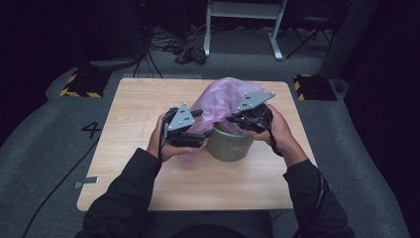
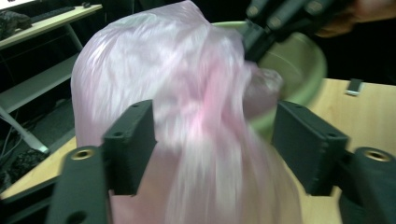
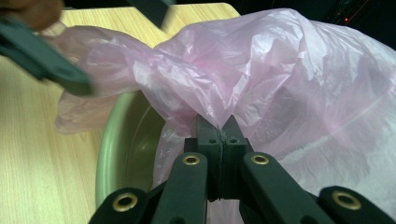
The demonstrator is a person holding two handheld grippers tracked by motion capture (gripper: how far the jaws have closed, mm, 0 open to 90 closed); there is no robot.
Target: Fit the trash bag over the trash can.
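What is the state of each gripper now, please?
Left gripper: open, pink plastic bag loose between its jaws.
Right gripper: closed, pinching the bag above the green bucket.

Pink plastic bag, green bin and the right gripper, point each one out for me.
pink plastic bag [image 3: 289, 70]: right gripper view, on its crinkled side.
green bin [image 1: 229, 148]: high view, on its outer wall.
right gripper [image 3: 218, 127]: right gripper view, where its fingers meet, pinching the bag.
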